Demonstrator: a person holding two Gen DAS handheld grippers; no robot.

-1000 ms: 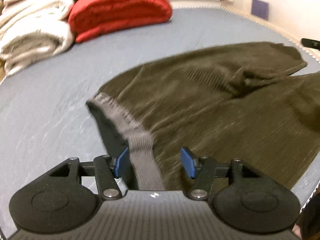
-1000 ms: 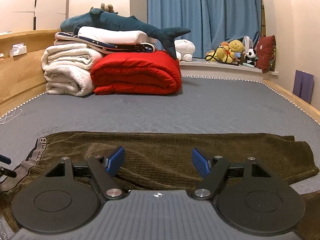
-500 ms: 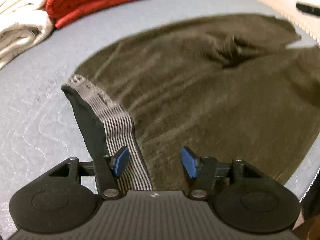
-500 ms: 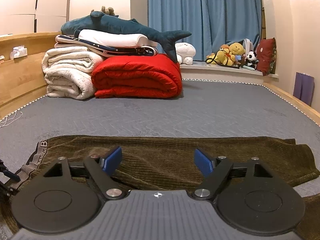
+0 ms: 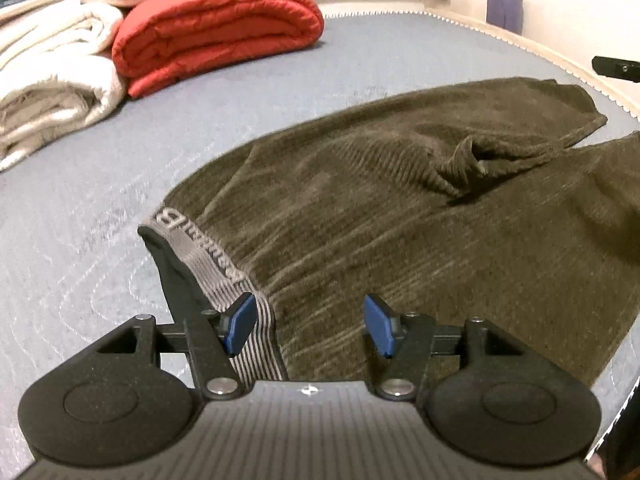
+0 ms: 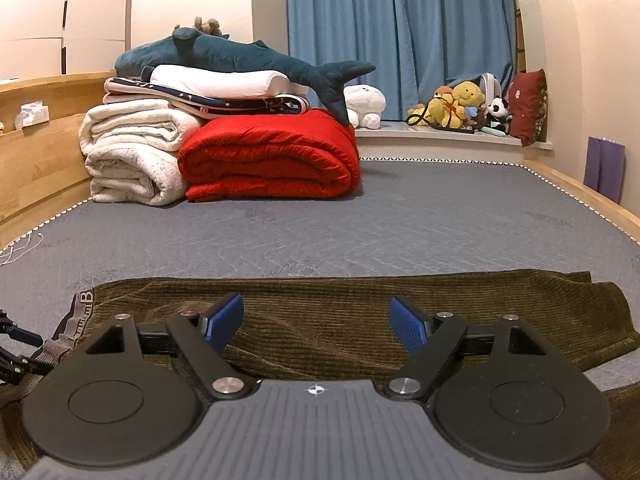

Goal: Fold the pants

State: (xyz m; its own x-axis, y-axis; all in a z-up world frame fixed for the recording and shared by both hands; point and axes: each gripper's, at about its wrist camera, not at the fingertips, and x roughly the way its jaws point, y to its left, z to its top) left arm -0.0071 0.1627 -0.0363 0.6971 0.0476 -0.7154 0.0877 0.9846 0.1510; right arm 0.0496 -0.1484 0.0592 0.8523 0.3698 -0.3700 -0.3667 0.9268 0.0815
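Since earlier, left gripper [image 5: 306, 328] neared the waistband [image 5: 200, 256]; both grippers released; pants [image 5: 400, 216] seemingly folded lengthwise only.

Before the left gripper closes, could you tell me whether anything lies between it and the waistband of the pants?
Nothing visible does. The left gripper hangs open right over the grey waistband of the olive pants, with only bare mattress beside it.

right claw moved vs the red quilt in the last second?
No. The right claw hangs open over the pants, and the red quilt sits where it did in the right wrist view.
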